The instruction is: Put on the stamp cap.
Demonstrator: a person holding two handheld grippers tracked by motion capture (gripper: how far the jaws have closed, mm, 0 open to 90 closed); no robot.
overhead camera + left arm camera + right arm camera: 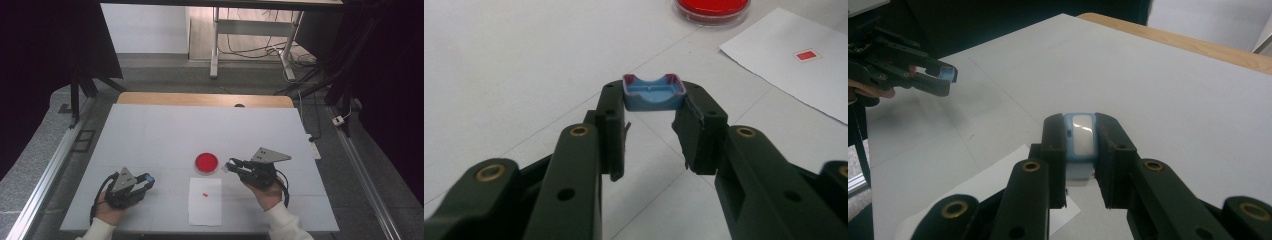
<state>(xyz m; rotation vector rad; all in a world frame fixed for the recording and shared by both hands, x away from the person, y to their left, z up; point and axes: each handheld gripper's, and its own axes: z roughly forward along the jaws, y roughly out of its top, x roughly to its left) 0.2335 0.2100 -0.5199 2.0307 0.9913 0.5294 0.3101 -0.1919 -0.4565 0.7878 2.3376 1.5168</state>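
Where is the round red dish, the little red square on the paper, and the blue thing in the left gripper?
Round red dish [206,162], high view, middle of its red top.
Little red square [807,55], left gripper view, centre of the square.
Blue piece [653,94], left gripper view, its hollow blue inside.

Between claws: red dish [206,163], paper sheet [205,201].

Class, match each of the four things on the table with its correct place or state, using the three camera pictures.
Things:
1. small blue plastic cap with red rim
2. pale blue block with white face
3. round red-filled dish
4. tiny red square

Places:
A. lying on the white paper sheet
B. clamped in the right hand-held gripper
C. on the table beyond the paper
D. clamped in the left hand-held gripper

Pairs: 1-D, 2-B, 3-C, 4-A
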